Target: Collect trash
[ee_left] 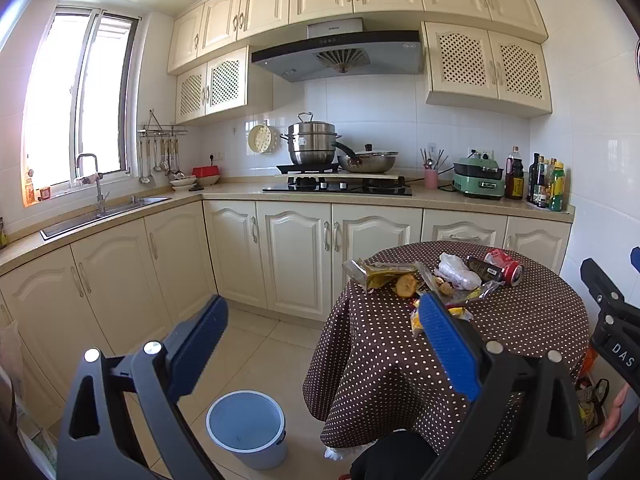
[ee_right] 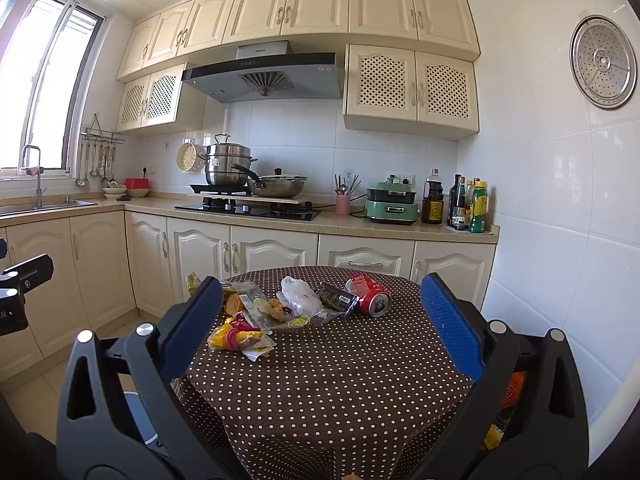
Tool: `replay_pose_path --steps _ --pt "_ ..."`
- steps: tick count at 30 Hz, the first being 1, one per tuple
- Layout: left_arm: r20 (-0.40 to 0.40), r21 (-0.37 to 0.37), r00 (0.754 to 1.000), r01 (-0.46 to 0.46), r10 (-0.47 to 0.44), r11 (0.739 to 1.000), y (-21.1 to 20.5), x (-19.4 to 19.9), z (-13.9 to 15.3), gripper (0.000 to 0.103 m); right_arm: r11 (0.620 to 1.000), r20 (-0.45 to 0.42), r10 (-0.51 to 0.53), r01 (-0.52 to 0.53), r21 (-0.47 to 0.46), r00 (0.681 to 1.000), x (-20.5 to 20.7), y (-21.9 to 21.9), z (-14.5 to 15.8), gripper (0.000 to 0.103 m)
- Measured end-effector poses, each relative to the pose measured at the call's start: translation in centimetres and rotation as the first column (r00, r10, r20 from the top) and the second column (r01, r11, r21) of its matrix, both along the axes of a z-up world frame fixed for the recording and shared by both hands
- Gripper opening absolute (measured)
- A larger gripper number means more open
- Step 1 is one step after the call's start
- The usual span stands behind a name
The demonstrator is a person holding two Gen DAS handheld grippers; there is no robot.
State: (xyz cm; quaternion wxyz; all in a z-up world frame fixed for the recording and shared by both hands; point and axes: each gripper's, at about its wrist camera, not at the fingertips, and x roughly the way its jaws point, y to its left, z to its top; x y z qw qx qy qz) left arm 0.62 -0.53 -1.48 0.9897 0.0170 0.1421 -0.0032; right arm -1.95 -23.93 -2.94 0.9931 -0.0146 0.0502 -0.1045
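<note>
- Between the blue fingers of the right gripper (ee_right: 320,328), spread wide with nothing in them, sits the whole litter pile on the round dotted table (ee_right: 340,380).
- Left gripper (ee_left: 324,344) hangs just as wide and empty, off the table's near-left edge, above the floor.
- Nearest the right fingers: a yellow snack wrapper (ee_right: 240,340). Light, crinkly, slippery film; pinch a bunched fold, not a flat face.
- Behind it, a crumpled white plastic bag (ee_right: 298,294), soft and near weightless, easy to grab anywhere.
- Red can (ee_right: 370,296) lies on its side, likely to roll and dent; take it across the middle.
- Brownish bits near the wrappers may be food scraps, hard to tell.
- Pale bucket (ee_left: 246,428) waits on the floor beside the table.
</note>
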Motion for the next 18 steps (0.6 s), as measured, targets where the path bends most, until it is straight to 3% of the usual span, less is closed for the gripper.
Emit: replay_pose_path --steps 11,18 --pt "-0.034 0.023 0.999 0.015 -0.014 1.0 -0.9 1.0 -0.8 0.094 1.0 -0.038 -0.005 0.006 0.017 0.999 1.1 -0.8 -1.0 0.097" --pt "-0.099 0.032 0.994 0.057 -0.054 0.998 -1.7 3.1 -2.0 0.094 0.999 -0.083 -0.011 0.014 0.042 0.997 2.5 -1.9 -2.3 0.097"
